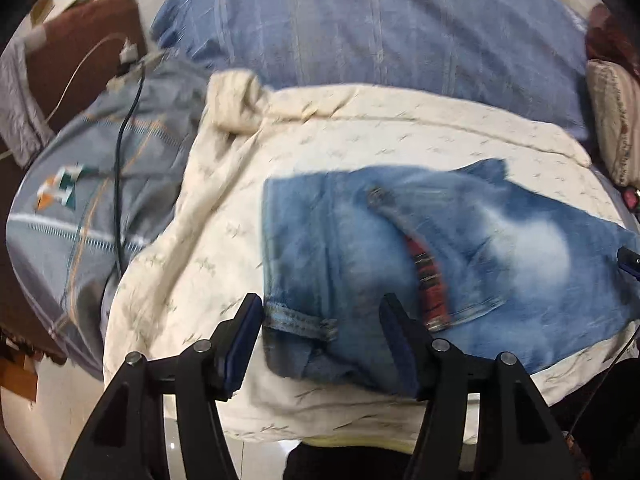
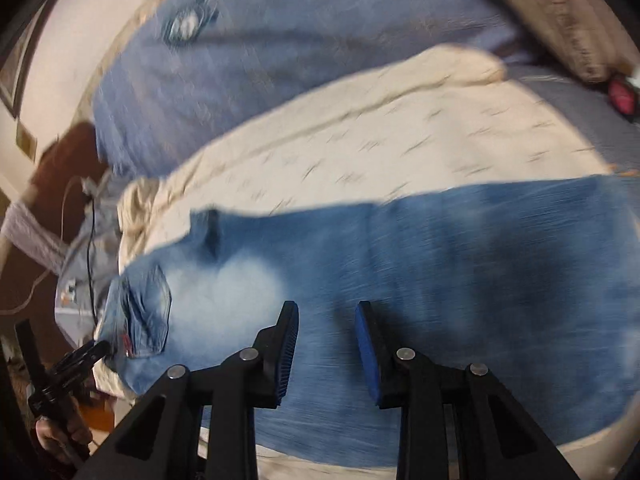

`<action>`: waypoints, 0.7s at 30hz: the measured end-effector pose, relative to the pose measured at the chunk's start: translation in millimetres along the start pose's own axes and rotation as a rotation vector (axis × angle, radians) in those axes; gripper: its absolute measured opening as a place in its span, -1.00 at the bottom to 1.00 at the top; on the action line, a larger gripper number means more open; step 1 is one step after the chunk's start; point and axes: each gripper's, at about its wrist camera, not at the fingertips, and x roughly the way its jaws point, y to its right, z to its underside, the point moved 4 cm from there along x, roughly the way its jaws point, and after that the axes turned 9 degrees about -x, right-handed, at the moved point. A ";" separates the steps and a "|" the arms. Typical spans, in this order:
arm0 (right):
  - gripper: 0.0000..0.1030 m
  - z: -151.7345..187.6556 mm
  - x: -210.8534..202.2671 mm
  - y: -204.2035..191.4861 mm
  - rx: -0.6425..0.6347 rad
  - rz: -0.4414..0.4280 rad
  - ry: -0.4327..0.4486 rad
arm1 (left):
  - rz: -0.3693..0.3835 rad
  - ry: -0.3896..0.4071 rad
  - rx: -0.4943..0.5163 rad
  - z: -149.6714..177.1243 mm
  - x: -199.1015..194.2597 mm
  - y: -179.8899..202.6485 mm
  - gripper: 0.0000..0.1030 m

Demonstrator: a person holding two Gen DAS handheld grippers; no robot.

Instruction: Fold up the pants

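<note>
The jeans (image 1: pixel 420 264) lie flat on the cream blanket (image 1: pixel 224 216) spread over the bed, and everything here is placed against them, going left to right.

Off their left edge a dark cable (image 1: pixel 120 184) trails over a grey patterned pillow (image 1: pixel 72 216). At their near left corner, by the waistband and a stitched hem, the left gripper (image 1: pixel 320 340) hangs above the cloth with its jaws released; denim shows between the pads but neither pad presses on it. The open fly with its red lining (image 1: pixel 430 284) sits just right of that gripper. Farther right along the leg, over the pale faded patch, the right gripper (image 2: pixel 326 350) hovers with its jaws apart and nothing grasped. Beyond the jeans lies a blue quilt (image 1: pixel 360 40).

Both views are smeared, so the hands seem to be travelling. The risk, as I judge it, is a hasty pinch: closing on the top layer alone would drag one leg askew, and catching the blanket along with the denim would lift it with the fold and spoil the crease.
</note>
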 end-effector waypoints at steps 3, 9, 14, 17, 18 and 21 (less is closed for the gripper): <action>-0.36 4.3 -16.2 32.8 0.044 0.064 -0.010 | 0.030 -0.011 0.041 1.0 1.8 19.4 0.24; -0.35 32.1 -30.1 110.0 0.181 0.118 -0.122 | -0.010 -0.115 0.137 17.0 42.6 54.2 0.27; -0.35 24.5 -47.5 113.6 0.179 0.150 -0.068 | -0.027 -0.081 0.145 12.7 28.5 62.6 0.28; -0.35 14.5 -48.0 95.4 0.156 0.073 -0.022 | -0.011 -0.015 0.172 10.2 8.8 78.8 0.28; -0.35 12.2 -43.5 83.1 0.130 0.060 -0.016 | -0.012 0.009 0.189 9.9 1.8 86.3 0.28; -0.35 11.3 -28.2 48.0 0.044 0.039 -0.033 | -0.022 0.068 0.249 10.1 -15.0 108.1 0.28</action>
